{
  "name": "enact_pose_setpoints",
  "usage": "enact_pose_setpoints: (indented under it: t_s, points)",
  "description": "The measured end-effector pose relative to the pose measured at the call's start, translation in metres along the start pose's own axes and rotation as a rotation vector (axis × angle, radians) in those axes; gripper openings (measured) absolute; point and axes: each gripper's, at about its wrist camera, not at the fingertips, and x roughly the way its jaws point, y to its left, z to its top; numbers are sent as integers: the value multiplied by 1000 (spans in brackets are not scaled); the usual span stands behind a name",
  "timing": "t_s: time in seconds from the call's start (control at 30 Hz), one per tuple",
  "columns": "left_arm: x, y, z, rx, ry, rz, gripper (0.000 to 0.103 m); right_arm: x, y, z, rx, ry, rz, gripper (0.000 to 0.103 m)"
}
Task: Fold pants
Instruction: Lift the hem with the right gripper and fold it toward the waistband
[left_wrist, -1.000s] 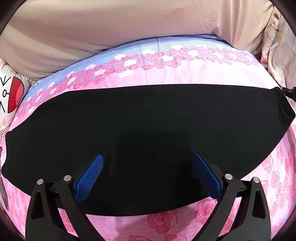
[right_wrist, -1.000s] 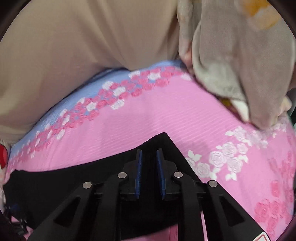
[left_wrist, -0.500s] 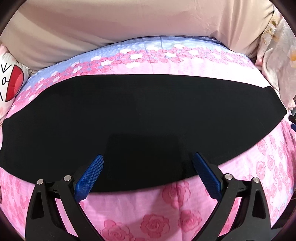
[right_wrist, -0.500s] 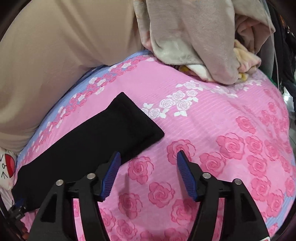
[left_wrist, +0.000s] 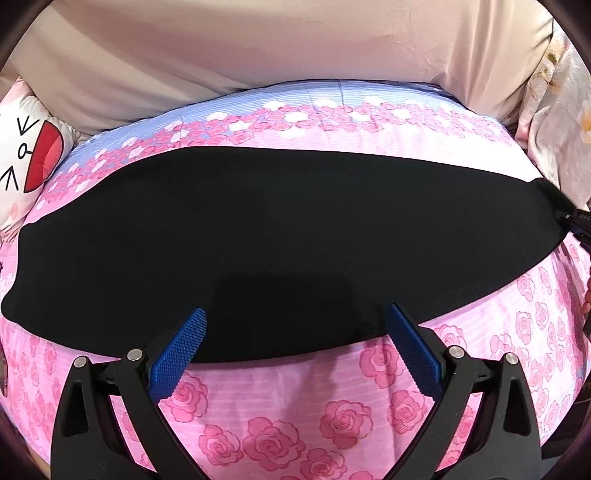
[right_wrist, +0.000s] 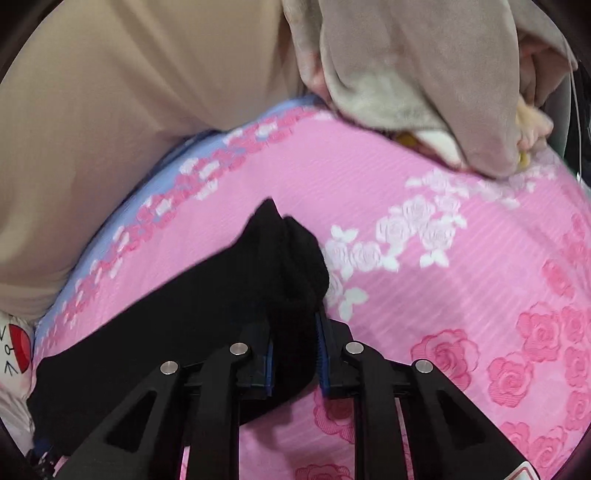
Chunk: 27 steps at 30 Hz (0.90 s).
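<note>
The black pants (left_wrist: 280, 236) lie folded lengthwise as a long band across the pink rose-print bed cover (left_wrist: 295, 417). My left gripper (left_wrist: 295, 325) is open, its blue pads over the pants' near edge, holding nothing. My right gripper (right_wrist: 293, 343) is shut on the right end of the pants (right_wrist: 288, 266), which bunches up between its blue pads and rises off the cover. That right gripper shows at the far right edge of the left wrist view (left_wrist: 578, 221).
A beige padded headboard (left_wrist: 258, 55) runs behind the bed. A cartoon pillow (left_wrist: 26, 158) sits at the left. A heap of beige and floral bedding (right_wrist: 424, 74) lies at the right end of the bed.
My right gripper was shut on the pants' end, opened and drew back above the cover, and has now closed on that end again, bunching it. The left gripper stays open.
</note>
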Motion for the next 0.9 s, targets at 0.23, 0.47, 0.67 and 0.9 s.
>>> enact_pose_setpoints:
  t_s: [0.23, 0.47, 0.67, 0.9]
  points:
    - [-3, 3, 4, 2, -9, 19, 96, -59, -12, 7, 21, -93, 45, 14]
    - [10, 4, -1, -5, 39, 6, 96, -9, -59, -22, 111, 25, -43, 14]
    - [6, 14, -5, -11, 33, 7, 96, -37, -48, -10, 100, -56, -18, 14]
    - [10, 17, -3, -3, 23, 0, 96, -16, -24, -26, -5, -2, -177, 15]
